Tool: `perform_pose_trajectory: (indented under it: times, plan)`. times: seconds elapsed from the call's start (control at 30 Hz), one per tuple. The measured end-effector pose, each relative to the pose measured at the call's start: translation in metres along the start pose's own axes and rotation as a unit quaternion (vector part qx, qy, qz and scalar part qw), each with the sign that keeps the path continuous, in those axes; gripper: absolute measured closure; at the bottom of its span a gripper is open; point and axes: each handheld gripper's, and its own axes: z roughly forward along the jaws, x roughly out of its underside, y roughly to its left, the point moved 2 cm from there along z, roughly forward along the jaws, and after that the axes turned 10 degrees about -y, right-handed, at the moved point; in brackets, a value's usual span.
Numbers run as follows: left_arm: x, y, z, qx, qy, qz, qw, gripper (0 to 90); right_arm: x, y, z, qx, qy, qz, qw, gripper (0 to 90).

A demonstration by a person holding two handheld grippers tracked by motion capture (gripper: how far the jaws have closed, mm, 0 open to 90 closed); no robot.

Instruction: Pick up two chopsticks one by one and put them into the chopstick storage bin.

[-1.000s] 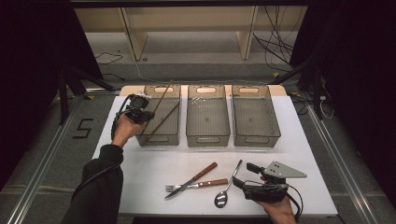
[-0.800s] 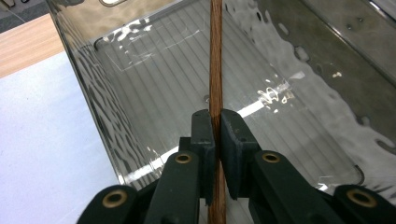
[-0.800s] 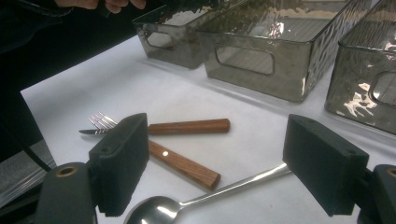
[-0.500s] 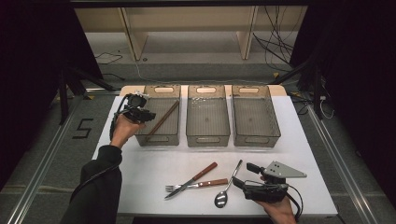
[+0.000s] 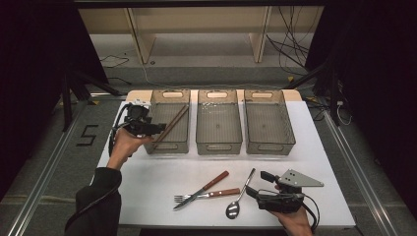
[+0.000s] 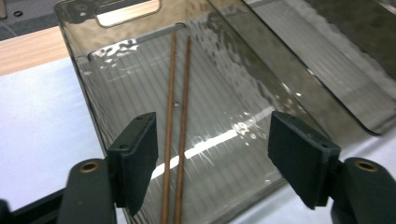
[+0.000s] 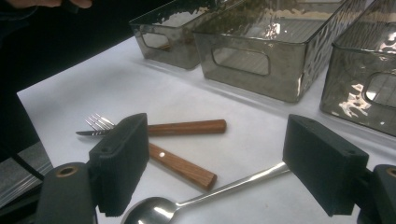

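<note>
On the white table (image 5: 147, 187) stand three smoky clear bins side by side. Over the near end of the left bin (image 5: 169, 120) the left gripper (image 5: 158, 129) hovers with its jaws spread wide and empty; two brown chopsticks (image 6: 177, 126) lie loose inside that bin, side by side. Near the front edge, the right gripper (image 5: 254, 184) sits low, jaws apart around nothing, just beside a spoon (image 5: 239, 197), a wooden-handled knife (image 5: 202, 189) and fork (image 5: 206, 195). A "5" (image 5: 87, 135) marks the floor to the left.
</note>
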Motion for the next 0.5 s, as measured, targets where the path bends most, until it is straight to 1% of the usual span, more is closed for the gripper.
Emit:
perform_pose_trajectory:
  times: [0.03,0.1,0.13,0.17,0.2,0.23,0.27,0.3,0.37,0.43,0.5]
  plan:
    - [0.000,0.000,0.000,0.000,0.000,0.000,1.0000,30.8,0.000,0.000,0.000,0.001,0.001,0.001,1.0000,23.5]
    - [0.006,-0.005,-0.008,0.007,-0.009,0.001,0.9999,29.6,0.000,-0.001,0.000,0.003,0.002,0.000,1.0000,23.5]
    - [0.006,-0.005,-0.008,0.007,-0.009,0.001,0.9999,29.2,0.000,-0.001,0.000,0.004,0.002,0.001,1.0000,23.5]
    - [0.010,-0.008,-0.013,0.009,-0.018,-0.001,0.9998,28.5,0.000,-0.001,0.000,0.004,0.003,0.000,1.0000,23.5]
    - [0.010,-0.008,-0.013,0.009,-0.018,-0.001,0.9998,28.1,0.000,-0.001,0.000,0.005,0.003,0.000,1.0000,23.5]
    - [0.015,-0.011,-0.017,0.012,-0.025,-0.001,0.9996,27.7,-0.001,-0.002,0.000,0.005,0.003,0.000,1.0000,23.6]
    - [0.015,-0.011,-0.017,0.012,-0.025,-0.001,0.9996,27.4,-0.001,-0.002,0.001,0.005,0.003,0.000,1.0000,23.6]
    - [0.019,-0.014,-0.019,0.014,-0.030,-0.002,0.9995,26.7,-0.001,-0.002,0.001,0.007,0.004,0.001,1.0000,23.6]
    - [0.020,-0.015,-0.021,0.015,-0.034,0.002,0.9993,25.8,-0.002,-0.004,0.002,0.008,0.004,0.000,1.0000,23.7]
    - [0.024,-0.019,-0.024,0.022,-0.040,-0.002,0.9989,24.9,-0.003,-0.004,0.002,0.010,0.005,0.000,0.9999,23.9]
    - [0.029,-0.024,-0.026,0.030,-0.050,0.002,0.9983,24.1,-0.004,-0.006,0.004,0.012,0.007,-0.001,0.9999,24.1]
